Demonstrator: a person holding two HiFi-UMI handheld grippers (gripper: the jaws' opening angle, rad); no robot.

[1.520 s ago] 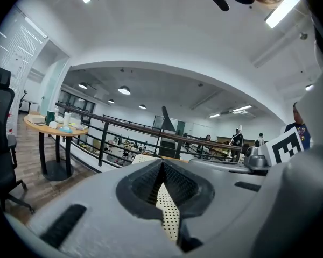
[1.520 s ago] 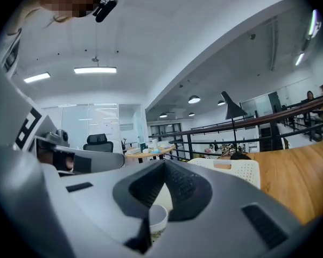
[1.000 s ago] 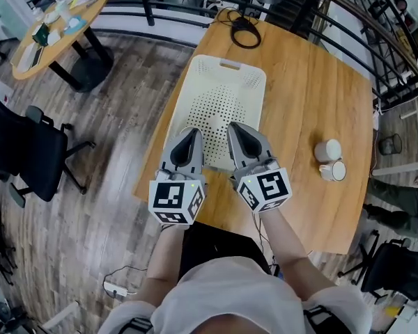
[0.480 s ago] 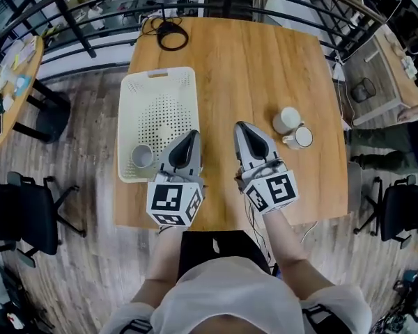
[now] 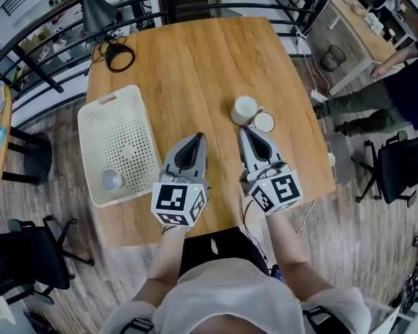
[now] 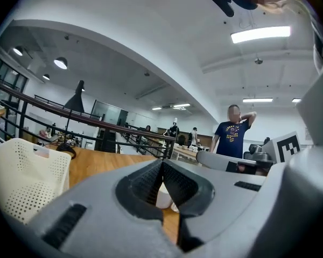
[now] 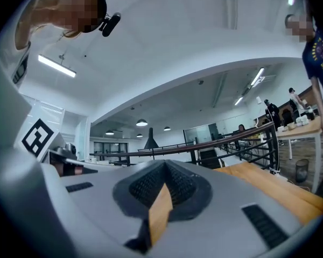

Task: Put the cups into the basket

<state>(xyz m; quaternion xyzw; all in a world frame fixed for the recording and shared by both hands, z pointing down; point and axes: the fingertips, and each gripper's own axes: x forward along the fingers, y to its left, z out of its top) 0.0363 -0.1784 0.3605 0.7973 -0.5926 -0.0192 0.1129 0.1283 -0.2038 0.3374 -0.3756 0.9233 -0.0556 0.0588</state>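
Observation:
A cream perforated basket [image 5: 129, 110] lies on the wooden table [image 5: 195, 61] at the left, with one small cup [image 5: 111, 179] in its near corner. Two white cups stand together to the right: one upright [image 5: 245, 108], one tipped with its mouth showing [image 5: 264, 122]. My right gripper [image 5: 245, 132] is shut and empty, its tip just short of these cups. Beside it, my left gripper [image 5: 195, 139] is also shut and empty, between basket and cups. In the left gripper view the basket [image 6: 21, 176] is at the left and a white cup [image 6: 164, 198] shows behind the closed jaws.
A coiled black cable [image 5: 120, 56] and a black lamp [image 5: 90, 9] sit at the table's far left corner. A railing runs behind the table. A person [image 5: 397, 82] stands at the right, near an office chair [image 5: 397, 172]. Another chair [image 5: 21, 263] is at the lower left.
Both grippers have swung together to the right across the table, away from the basket and up to the two cups. The basket with its cup now lies to their left.

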